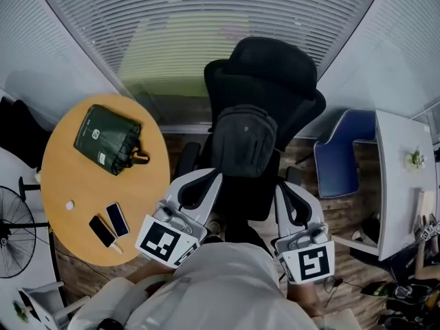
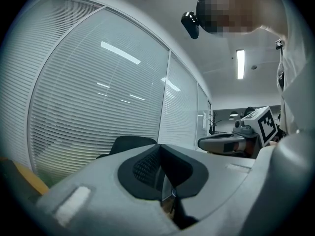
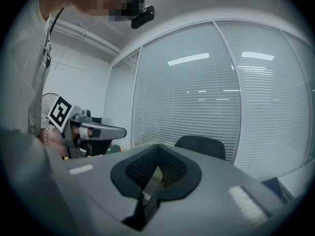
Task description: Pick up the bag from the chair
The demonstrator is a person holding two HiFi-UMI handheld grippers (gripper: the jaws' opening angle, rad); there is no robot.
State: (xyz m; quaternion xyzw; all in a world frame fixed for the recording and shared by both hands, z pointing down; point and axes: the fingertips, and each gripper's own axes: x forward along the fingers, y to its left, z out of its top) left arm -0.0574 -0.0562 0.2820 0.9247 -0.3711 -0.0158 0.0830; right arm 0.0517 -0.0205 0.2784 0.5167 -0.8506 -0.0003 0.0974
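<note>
A black backpack [image 1: 245,139] stands upright on the seat of a black office chair [image 1: 268,81], leaning on its backrest. My left gripper [image 1: 205,179] hovers just short of the bag's lower left, and my right gripper [image 1: 287,190] is off its lower right; neither touches it. In the left gripper view the left gripper [image 2: 160,168] has its black pads pressed together with nothing between them. The right gripper [image 3: 156,167] looks the same in its own view. Only the chair's headrest [image 2: 130,142] shows over the jaws; the bag is hidden there.
A round wooden table [image 1: 69,184] on the left carries a green bag [image 1: 106,139] and two phones [image 1: 110,225]. A fan [image 1: 14,234] stands at far left. A blue chair [image 1: 340,158] and white desk [image 1: 402,177] are on the right. Window blinds [image 1: 206,19] run behind.
</note>
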